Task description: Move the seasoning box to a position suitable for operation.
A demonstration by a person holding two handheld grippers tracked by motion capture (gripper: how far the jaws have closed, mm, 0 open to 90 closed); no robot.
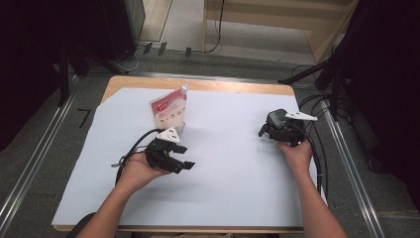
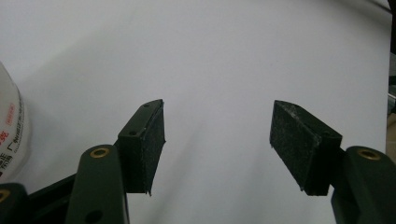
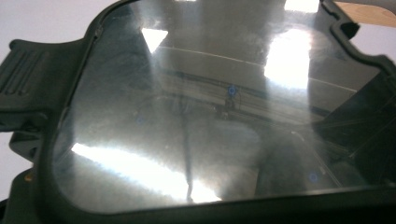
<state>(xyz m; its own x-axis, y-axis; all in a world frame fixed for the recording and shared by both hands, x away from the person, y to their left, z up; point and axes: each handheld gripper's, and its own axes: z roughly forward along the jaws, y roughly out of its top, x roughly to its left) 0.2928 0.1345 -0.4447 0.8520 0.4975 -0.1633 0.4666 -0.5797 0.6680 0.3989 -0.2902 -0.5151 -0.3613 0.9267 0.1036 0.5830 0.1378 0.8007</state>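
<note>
On the white sheet covering the table (image 1: 237, 198), two grippers are being held by a person whose forearms are coming in from the near edge. The left gripper (image 1: 184, 157) is being held low over the sheet at the left of the high view, its fingers (image 2: 142, 144) being kept spread wide apart with nothing between them, as the left gripper view is showing. Just beyond it, toward the far edge, a white and red pouch (image 1: 170, 113) is being left standing upright on the sheet, near the gripper but not touching it; its side is also being seen at the left edge of the left gripper view. The right gripper (image 1: 265, 130) is being held at the right of the table, well apart from the pouch. A dark glossy panel (image 3: 210, 116) is being shown close up in the right gripper view, hiding the fingers, so whether they are spread or pressed together cannot be told.
</note>
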